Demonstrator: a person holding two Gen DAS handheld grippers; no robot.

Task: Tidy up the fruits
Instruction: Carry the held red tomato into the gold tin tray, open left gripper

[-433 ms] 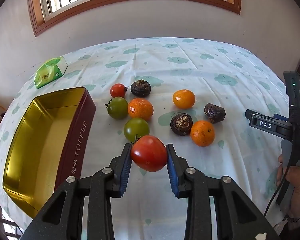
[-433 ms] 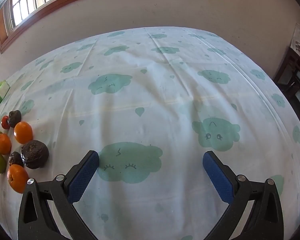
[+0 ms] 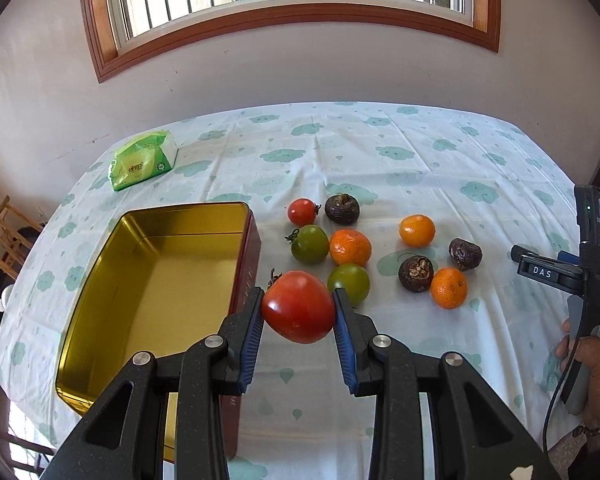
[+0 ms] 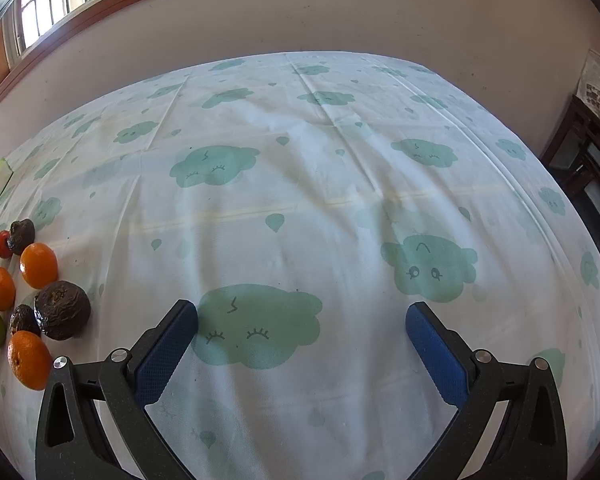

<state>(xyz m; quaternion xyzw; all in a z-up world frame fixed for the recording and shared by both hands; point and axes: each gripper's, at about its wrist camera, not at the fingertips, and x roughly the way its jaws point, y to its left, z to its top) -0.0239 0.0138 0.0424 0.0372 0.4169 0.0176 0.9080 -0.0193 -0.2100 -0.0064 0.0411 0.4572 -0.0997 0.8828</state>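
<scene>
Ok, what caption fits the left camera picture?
Left gripper holds a red tomato beside the empty gold tin.

A glossy red tomato (image 3: 298, 308) sits between black tongs (image 3: 298, 322) with blue ribbed pads, beside a tin (image 3: 100, 312) gold inside and maroon outside, two green tomatoes (image 3: 309, 243), orange mandarins (image 3: 350, 247) and dark brown fruits (image 3: 342, 209) on a white table (image 3: 440, 168) printed with teal clouds.
</scene>
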